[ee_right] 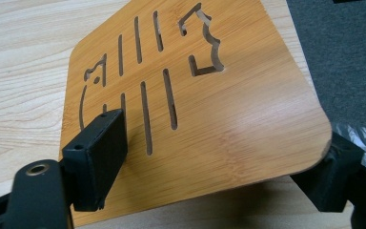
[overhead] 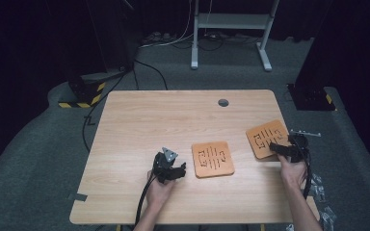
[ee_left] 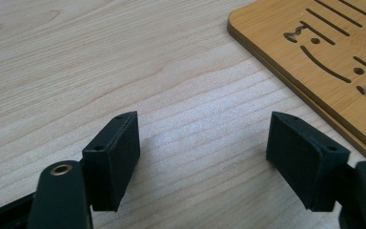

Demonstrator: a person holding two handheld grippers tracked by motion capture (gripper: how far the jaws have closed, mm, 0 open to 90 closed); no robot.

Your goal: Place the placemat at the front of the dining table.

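Observation:
Two flat bamboo boards with cut-out slots lie on the wooden table (overhead: 149, 120). The centre board (overhead: 213, 159) sits just right of my left gripper (overhead: 176, 171), whose jaws stand open over bare wood (ee_left: 205, 152), with the board's corner (ee_left: 324, 52) ahead to the right. The right board (overhead: 265, 137) lies near the table's right edge, its near side slightly raised (ee_right: 219, 109). My right gripper (overhead: 282, 147) is at that board's near edge, jaws wide (ee_right: 209, 167): one pad rests above the board's face, the other sits past and below its corner. Neither pad presses on it.
A grey cable hole (overhead: 223, 102) marks the table's far side. A thin metal strip (overhead: 304, 133) and clear plastic bags (overhead: 320, 187) lie off the right edge. A white frame (overhead: 231, 21) and a striped base (overhead: 84, 94) stand on the floor beyond.

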